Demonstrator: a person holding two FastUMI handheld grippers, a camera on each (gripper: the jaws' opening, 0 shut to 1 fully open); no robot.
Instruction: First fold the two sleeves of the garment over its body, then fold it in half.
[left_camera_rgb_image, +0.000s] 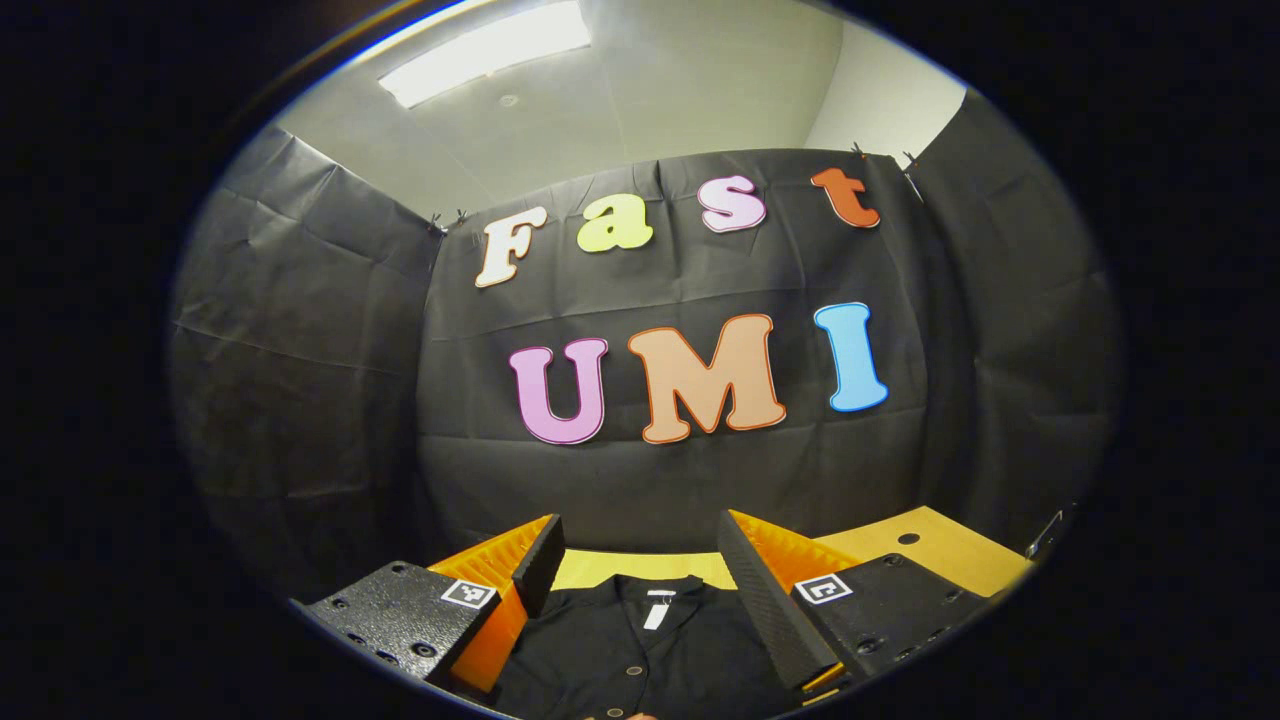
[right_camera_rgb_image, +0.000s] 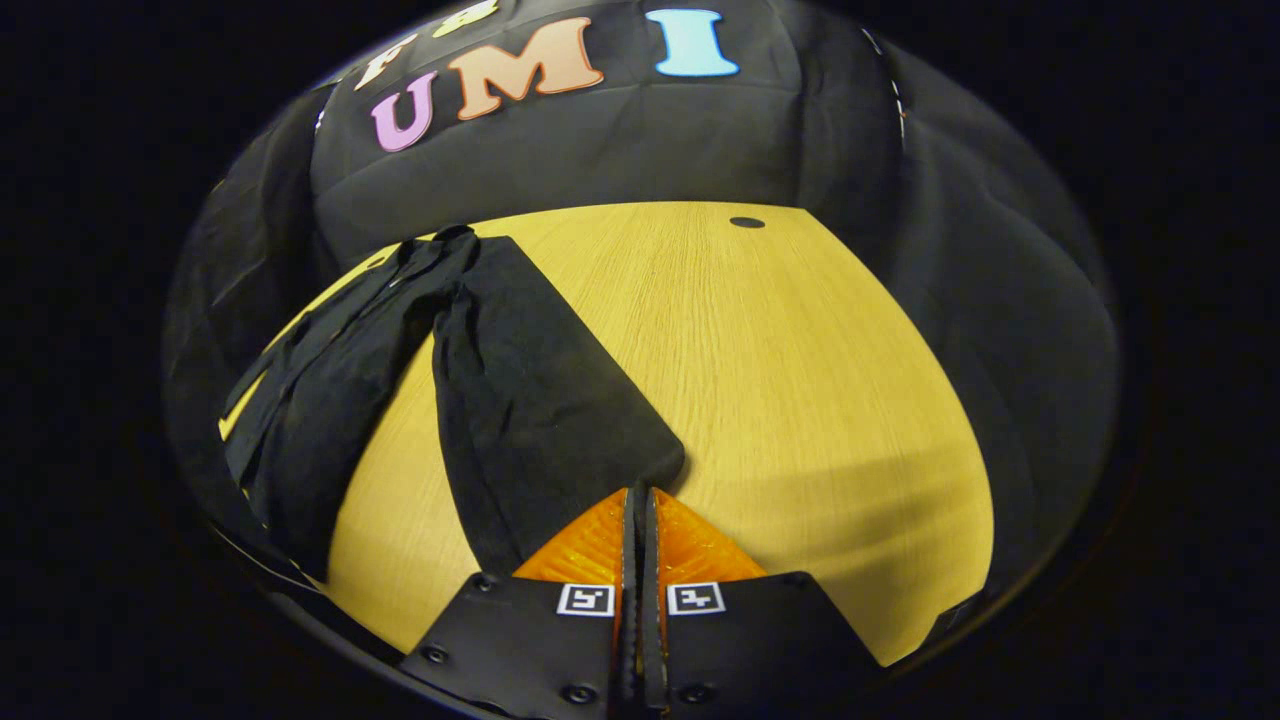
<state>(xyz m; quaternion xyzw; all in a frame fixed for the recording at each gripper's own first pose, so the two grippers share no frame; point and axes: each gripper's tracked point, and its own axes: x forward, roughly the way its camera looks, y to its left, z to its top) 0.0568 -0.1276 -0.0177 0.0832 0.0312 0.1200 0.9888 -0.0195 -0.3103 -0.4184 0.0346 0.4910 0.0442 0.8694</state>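
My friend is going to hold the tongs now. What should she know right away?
Left tongs: open, hovering above the collar of the black shirt.
Right tongs: shut, tips at the cuff end of one sleeve; whether they pinch the cloth is unclear.
The shirt lies on the wooden table, this sleeve spread away from the body.
Done: no fold visible yet.
Left: both sleeves over the body, then fold in half.

Black cloth wall (left_camera_rgb_image: 300, 380) encloses the booth on three sides — pale ceiling (left_camera_rgb_image: 700, 90) above, one lit strip light (left_camera_rgb_image: 485, 50). Light wood-grain table (right_camera_rgb_image: 780, 380) — small dark hole (right_camera_rgb_image: 746, 222) near its far edge.
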